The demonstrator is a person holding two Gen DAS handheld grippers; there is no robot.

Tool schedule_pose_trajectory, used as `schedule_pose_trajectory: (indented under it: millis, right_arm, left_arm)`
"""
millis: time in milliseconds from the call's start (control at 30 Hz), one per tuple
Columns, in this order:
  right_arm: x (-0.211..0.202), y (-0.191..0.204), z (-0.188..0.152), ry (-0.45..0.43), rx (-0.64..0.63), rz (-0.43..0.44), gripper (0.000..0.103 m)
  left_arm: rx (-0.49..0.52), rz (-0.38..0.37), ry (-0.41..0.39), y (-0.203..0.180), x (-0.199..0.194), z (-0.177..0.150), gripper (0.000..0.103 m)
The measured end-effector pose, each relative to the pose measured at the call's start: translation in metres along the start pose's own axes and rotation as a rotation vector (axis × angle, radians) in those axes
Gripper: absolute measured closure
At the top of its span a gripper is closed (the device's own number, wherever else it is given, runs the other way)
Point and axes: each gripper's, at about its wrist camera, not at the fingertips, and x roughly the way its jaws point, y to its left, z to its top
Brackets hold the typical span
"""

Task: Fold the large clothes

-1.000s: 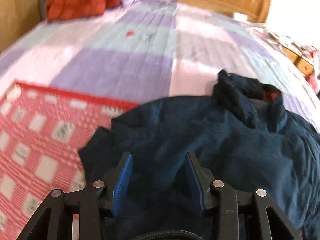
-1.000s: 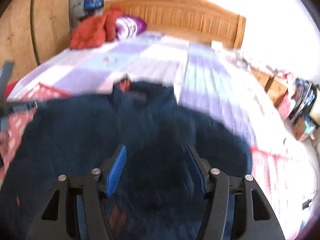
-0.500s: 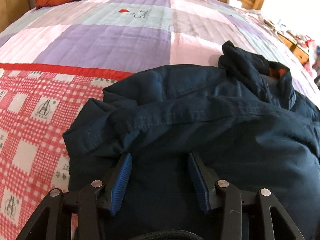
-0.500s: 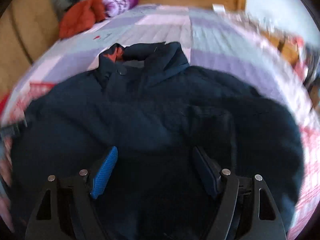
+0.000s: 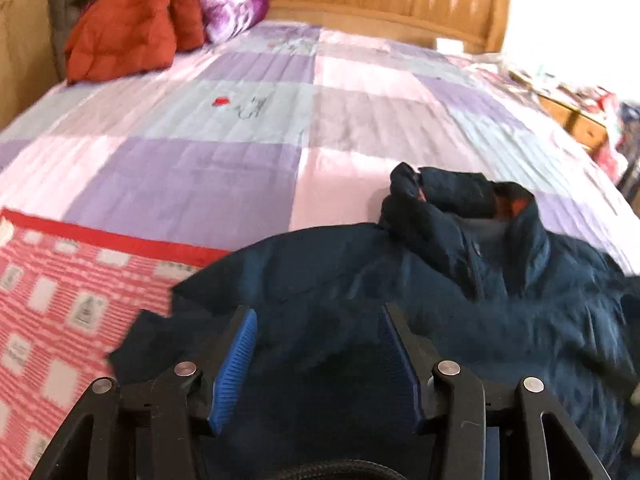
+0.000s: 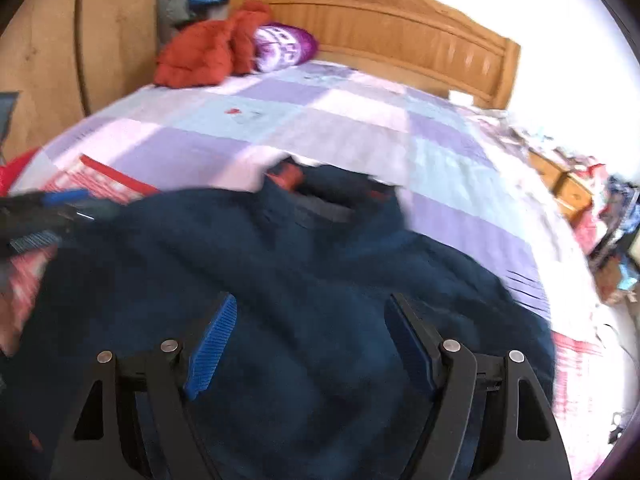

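A bed (image 5: 248, 152) covered by a quilt of purple, pink and pale blue squares fills both views, stretching away ahead of the tongs to a wooden headboard (image 5: 380, 4). A red-and-white checked blanket (image 5: 52, 312) lies on the quilt to the left of the left gripper (image 5: 316, 320). The dark navy jacket (image 5: 460, 308), the garment being folded, lies rumpled on the bed directly beneath and ahead of both tongs, its collar (image 5: 472, 200) with orange lining bunched at the far edge. At the far left corner by the headboard sit a crumpled red garment (image 5: 124, 32) and a shiny purple bundle (image 5: 230, 6).

The left gripper's jaws have just been opening; they stand apart over the jacket, the blue pads (image 5: 236, 364) pressing nothing. The right gripper (image 6: 312, 320) has likewise just been opening; its jaws are spread wide above the jacket, gripping nothing. From the right wrist, the left gripper shows blurred at the left edge, beside the jacket's left side.
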Motion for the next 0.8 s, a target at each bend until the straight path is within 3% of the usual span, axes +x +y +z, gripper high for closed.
schedule_pose_trajectory:
  millis: [100,167,200,233,267,333,400,467,567,600,633,700,800]
  right_arm:
    - [0.034,0.023,0.011,0.097,-0.025,0.016,0.024]
    - [0.065,0.002,0.001,0.208,0.008,-0.003,0.024]
    - [0.07,-0.016,-0.003,0.211,0.046,0.009,0.025]
    - [0.07,-0.034,-0.008,0.204,0.068,-0.019,0.025]
    - [0.071,-0.057,-0.014,0.205,0.086,-0.074,0.025]
    - [0.07,-0.095,-0.025,0.202,0.156,-0.033,0.026]
    - [0.07,-0.104,-0.027,0.205,0.113,-0.08,0.026]
    - [0.073,-0.109,-0.029,0.205,0.115,-0.071,0.025]
    - [0.075,-0.108,-0.03,0.213,0.095,-0.093,0.025]
    - [0.073,-0.105,-0.028,0.213,0.091,-0.1,0.025]
    - [0.067,-0.103,-0.027,0.203,0.088,-0.111,0.025]
    - [0.043,-0.09,-0.023,0.136,0.083,-0.145,0.026]
    - [0.0,-0.05,-0.032,0.008,0.043,-0.057,0.026]
  left_arm:
    - [-0.035,0.076,0.134,0.009,0.042,-0.008,0.046]
    - [-0.088,0.032,0.171,0.032,0.054,-0.017,0.047]
    - [-0.115,0.009,0.17,0.042,0.053,-0.018,0.054]
    - [-0.127,-0.002,0.165,0.049,0.052,-0.019,0.063]
    - [-0.119,0.006,0.158,0.056,0.049,-0.018,0.066]
    - [-0.107,0.001,0.147,0.065,0.047,-0.018,0.075]
    - [-0.1,0.009,0.145,0.07,0.049,-0.02,0.077]
    - [-0.07,0.024,0.158,0.068,0.06,-0.026,0.077]
    - [0.027,0.121,0.199,0.047,0.066,-0.02,0.079]
    - [0.048,0.151,0.202,0.041,0.061,-0.017,0.078]
    - [0.057,0.159,0.185,0.036,0.052,-0.015,0.069]
    - [0.06,0.115,0.099,0.024,0.019,-0.016,0.06]
    - [0.085,0.057,0.027,-0.002,-0.019,-0.032,0.052]
